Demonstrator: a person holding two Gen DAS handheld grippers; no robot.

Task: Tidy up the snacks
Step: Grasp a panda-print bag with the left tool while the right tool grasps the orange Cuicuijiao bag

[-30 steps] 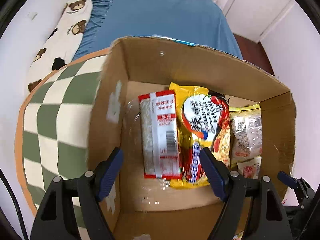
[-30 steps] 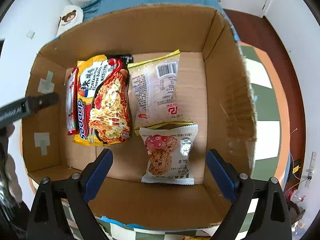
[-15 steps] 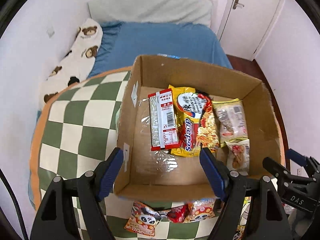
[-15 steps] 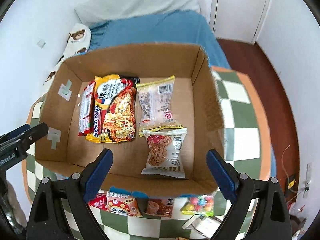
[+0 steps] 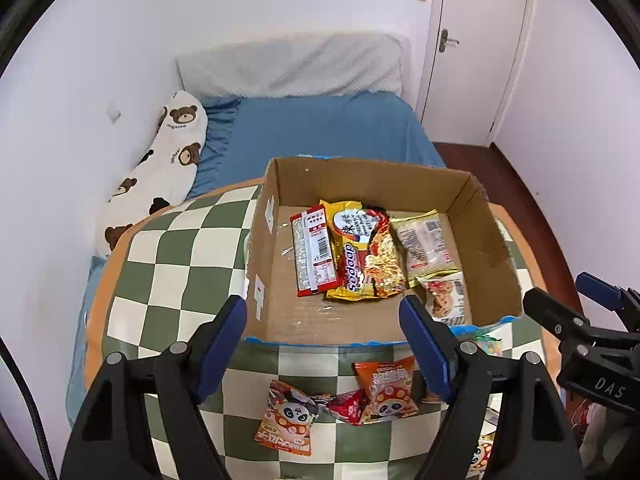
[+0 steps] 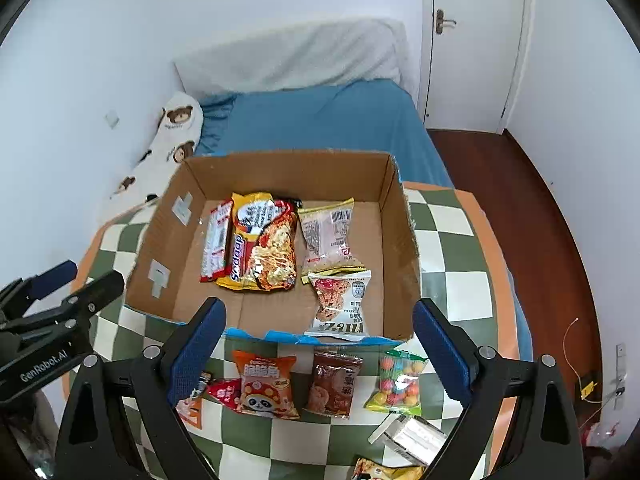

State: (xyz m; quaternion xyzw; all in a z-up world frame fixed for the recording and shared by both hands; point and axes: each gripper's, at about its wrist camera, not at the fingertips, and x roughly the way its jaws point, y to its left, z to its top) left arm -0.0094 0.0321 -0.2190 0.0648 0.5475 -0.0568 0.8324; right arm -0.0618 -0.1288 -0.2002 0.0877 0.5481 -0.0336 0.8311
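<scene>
Box: an open brown cardboard box (image 6: pixel 280 176) sits on the green-and-cream checked surface (image 6: pixel 452 280), a blue bed (image 6: pixel 328 120) beyond it.
Inside the box: a red-and-white flat packet (image 6: pixel 214 240) on the left, touching a yellow-and-red instant noodle bag (image 6: pixel 262 244); beside that a pale clear-fronted packet (image 6: pixel 328 234), and a white oat-biscuit pouch (image 6: pixel 340 300) overlapping its near end.
Loose snacks: on the surface just before the box lie an orange panda-print bag (image 6: pixel 266 384), a small red packet (image 6: pixel 224 394), a brown biscuit pouch (image 6: pixel 334 384) and a clear bag of coloured candy balls (image 6: pixel 396 380).
Left gripper (image 5: pixel 324 344): blue-padded fingers apart, nothing between them, held above the near box edge.
Right gripper (image 6: pixel 320 348): fingers wide apart, empty, above the loose snacks.
</scene>
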